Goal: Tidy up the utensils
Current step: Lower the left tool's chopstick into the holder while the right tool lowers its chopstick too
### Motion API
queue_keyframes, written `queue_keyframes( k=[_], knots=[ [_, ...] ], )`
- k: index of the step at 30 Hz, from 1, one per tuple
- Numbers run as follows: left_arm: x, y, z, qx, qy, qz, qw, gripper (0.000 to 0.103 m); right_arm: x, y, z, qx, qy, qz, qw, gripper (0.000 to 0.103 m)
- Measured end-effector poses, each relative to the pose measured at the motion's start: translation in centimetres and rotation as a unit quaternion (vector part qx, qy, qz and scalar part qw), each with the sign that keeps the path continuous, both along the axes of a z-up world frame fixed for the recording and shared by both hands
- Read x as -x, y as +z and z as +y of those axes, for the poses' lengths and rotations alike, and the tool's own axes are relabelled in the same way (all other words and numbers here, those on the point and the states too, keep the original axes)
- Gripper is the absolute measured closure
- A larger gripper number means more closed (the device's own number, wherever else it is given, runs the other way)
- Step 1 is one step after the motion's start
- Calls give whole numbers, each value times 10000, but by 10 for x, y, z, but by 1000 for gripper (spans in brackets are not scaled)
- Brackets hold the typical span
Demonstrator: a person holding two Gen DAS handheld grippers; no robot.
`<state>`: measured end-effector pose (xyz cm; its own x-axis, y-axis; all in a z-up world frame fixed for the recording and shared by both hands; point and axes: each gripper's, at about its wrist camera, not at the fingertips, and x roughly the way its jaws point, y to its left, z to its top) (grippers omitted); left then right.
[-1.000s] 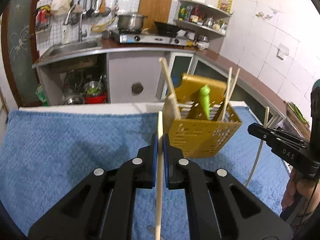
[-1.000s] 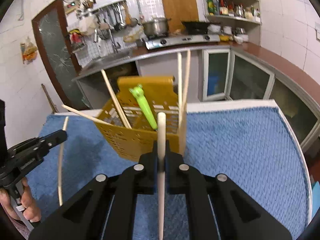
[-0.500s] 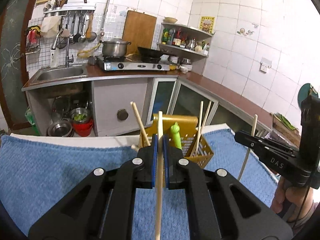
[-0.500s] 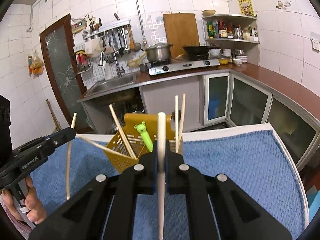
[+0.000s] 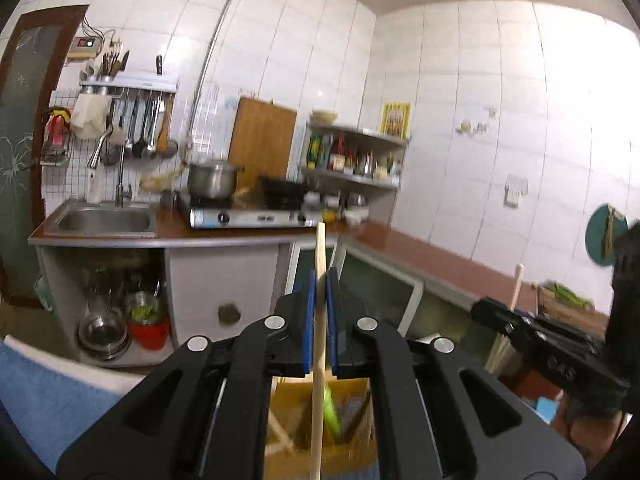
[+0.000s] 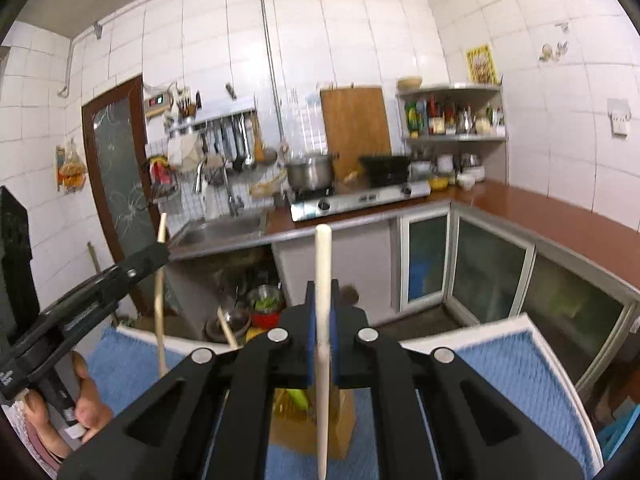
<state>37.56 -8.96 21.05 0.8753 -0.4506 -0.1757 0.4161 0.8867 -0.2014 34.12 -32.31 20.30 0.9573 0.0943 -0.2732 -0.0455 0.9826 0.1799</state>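
1. Left gripper: jaws drawn almost fully together, the blue pads clamped on a single wooden chopstick. The stick's long axis is close to upright; one end rises above the pads, the other runs down past the lower edge of the left wrist view.
2. Right gripper: jaws likewise nearly closed, gripping a pale chopstick between the pads. Its long axis is close to upright, the rounded end pointing up and the tapered end pointing down, out of the right wrist view.
3. Yellow utensil basket: stands on the blue towel, directly below and in front of both grippers and partly hidden by their bodies. A green-handled utensil leans inside it; another chopstick slants out of it toward the towel's far left corner.
4. Held sticks and basket: both sticks are raised above the basket; whether either lower end reaches into it cannot be told.
5. Cross views: each camera sees the other gripper at its frame edge, shut on its stick. A hand grasps the left gripper's handle over the towel's left edge.
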Motion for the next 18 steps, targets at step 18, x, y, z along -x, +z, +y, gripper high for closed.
queue_keyframes(
  k=[18],
  knots=[
    [-54, -47, -25, -62, 779, -463, 9959, 99, -41, -37, 5, -138, -72, -459, 9988, 98]
  ],
)
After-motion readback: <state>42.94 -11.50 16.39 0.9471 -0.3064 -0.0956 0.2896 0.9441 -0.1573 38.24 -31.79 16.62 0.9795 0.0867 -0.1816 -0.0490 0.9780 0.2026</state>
